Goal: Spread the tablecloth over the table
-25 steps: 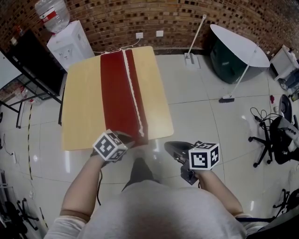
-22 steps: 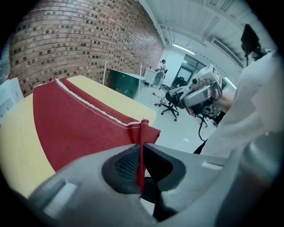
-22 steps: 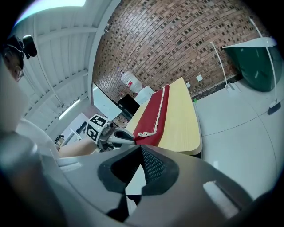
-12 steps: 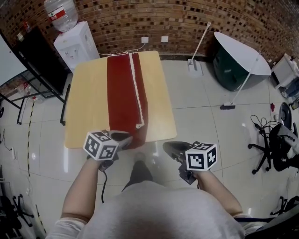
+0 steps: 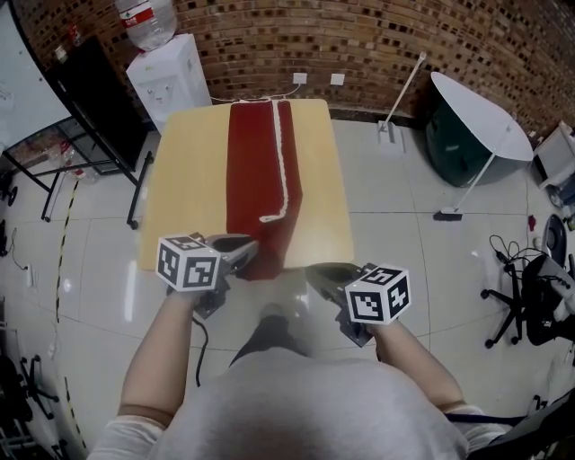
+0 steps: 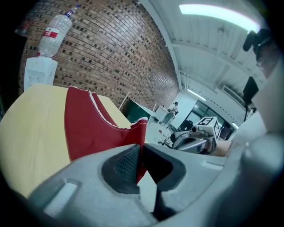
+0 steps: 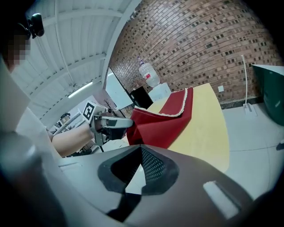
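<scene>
- Setting: brick wall [image 5: 359,36] behind, pale tiled floor [image 5: 404,234], light wooden table [image 5: 184,198] at centre.
- Water dispenser [image 5: 175,76]: far ahead and left of the left gripper [image 5: 247,244]; the bottle [image 5: 148,13] has a red label, print too small to read.
- Left gripper: jaws clamped on the tablecloth's near corner.
- Tablecloth [image 5: 256,180]: red with white trim, folded into a long strip. Its long axis runs from the left gripper straight away to the table's far edge.
- Right gripper [image 5: 313,269]: jaws together, nothing between them; it is just right of the cloth's near end and not touching it.

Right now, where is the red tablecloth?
In the head view, the red tablecloth lies folded down the middle of the table, near end pinched in the left gripper.
</scene>
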